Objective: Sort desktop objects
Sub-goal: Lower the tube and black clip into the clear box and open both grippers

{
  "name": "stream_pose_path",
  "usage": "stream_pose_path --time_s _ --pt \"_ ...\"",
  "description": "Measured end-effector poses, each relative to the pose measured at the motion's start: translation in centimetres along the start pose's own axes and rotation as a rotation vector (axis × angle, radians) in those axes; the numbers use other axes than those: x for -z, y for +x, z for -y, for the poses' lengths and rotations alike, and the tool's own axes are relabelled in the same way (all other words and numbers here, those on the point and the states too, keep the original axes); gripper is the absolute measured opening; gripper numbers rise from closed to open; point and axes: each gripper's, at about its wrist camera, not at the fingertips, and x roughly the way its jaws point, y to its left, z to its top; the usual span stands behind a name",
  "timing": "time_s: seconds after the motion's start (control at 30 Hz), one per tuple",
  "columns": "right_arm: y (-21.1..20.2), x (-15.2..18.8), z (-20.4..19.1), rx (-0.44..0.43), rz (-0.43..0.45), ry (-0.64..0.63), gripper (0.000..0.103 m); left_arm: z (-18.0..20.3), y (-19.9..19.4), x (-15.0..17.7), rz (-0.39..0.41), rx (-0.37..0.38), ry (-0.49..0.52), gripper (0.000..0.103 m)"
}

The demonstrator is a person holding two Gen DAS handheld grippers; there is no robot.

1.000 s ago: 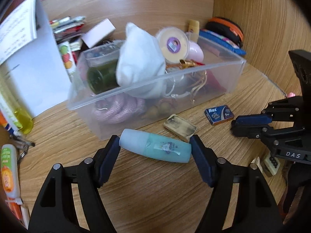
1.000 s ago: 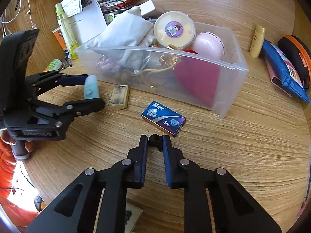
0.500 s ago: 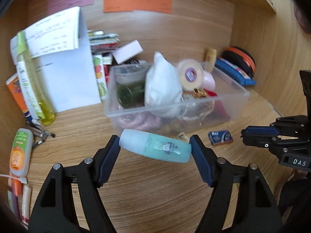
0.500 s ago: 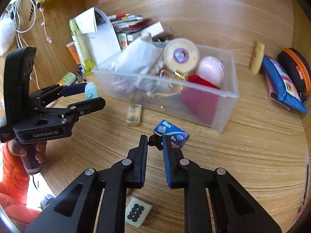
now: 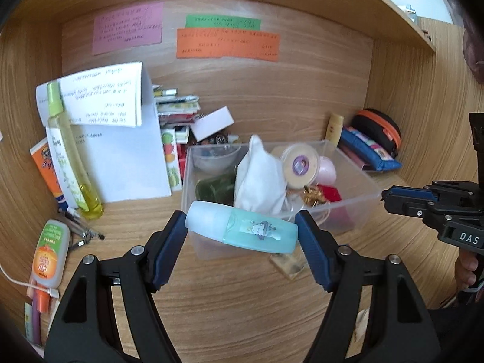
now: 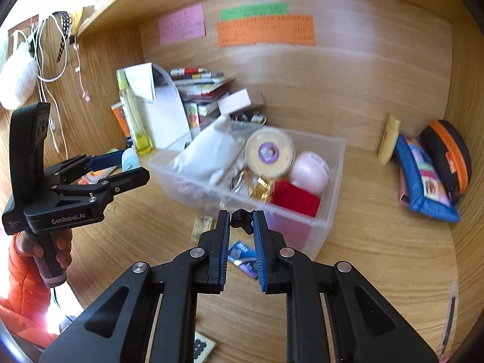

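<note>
My left gripper point(image 5: 242, 233) is shut on a teal bottle point(image 5: 242, 231) with a pale cap, gripped end to end and held in the air in front of the clear plastic bin point(image 5: 348, 202). The right wrist view shows that gripper point(image 6: 121, 169) with the bottle point(image 6: 130, 158) left of the bin point(image 6: 340, 163). My right gripper point(image 6: 241, 224) is shut on a small black object point(image 6: 242, 222) above the bin's near wall. The left wrist view has it point(image 5: 390, 198) at the right. The bin holds a white pouch point(image 6: 208, 154), a round tin point(image 6: 269, 152), a pink ball and a red box.
On the desk lie a tan block point(image 6: 202, 227), a blue Max box point(image 6: 242, 254) and a dotted card point(image 6: 201, 348). A white paper stand point(image 5: 121, 157), a yellow spray bottle point(image 5: 69, 154) and tubes crowd the left. Pencil cases point(image 6: 423, 175) lie right. A shelf overhangs.
Both grippers have risen with their loads still held. The views have tilted up, so the bin sits lower in the pictures and the coloured wall notes have come into sight.
</note>
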Motion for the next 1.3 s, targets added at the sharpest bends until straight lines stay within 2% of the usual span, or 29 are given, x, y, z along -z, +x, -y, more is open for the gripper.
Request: stream_pose_path --time_s 0.4,0.83,0.97,1.3 --pt "1.4 -1.5 2.1 0.010 0.025 0.021 0.014 2.5 3.5 -2.2 -0.021 0.060 0.024 0.073" --pt "4.9 -2.0 4.6 0.045 -0.024 0.059 0.014 4.7 8.3 -2.6 -0.096 0.084 0.087 0.073" --pt "5.5 -2.1 4.5 0.050 -0.038 0.052 0.014 4.7 8.8 -2.4 -0.108 0.105 0.086 0.073" --pt "5.5 -1.9 3.1 0.056 -0.053 0.015 0.015 4.5 8.6 -2.2 -0.112 0.103 0.091 0.073"
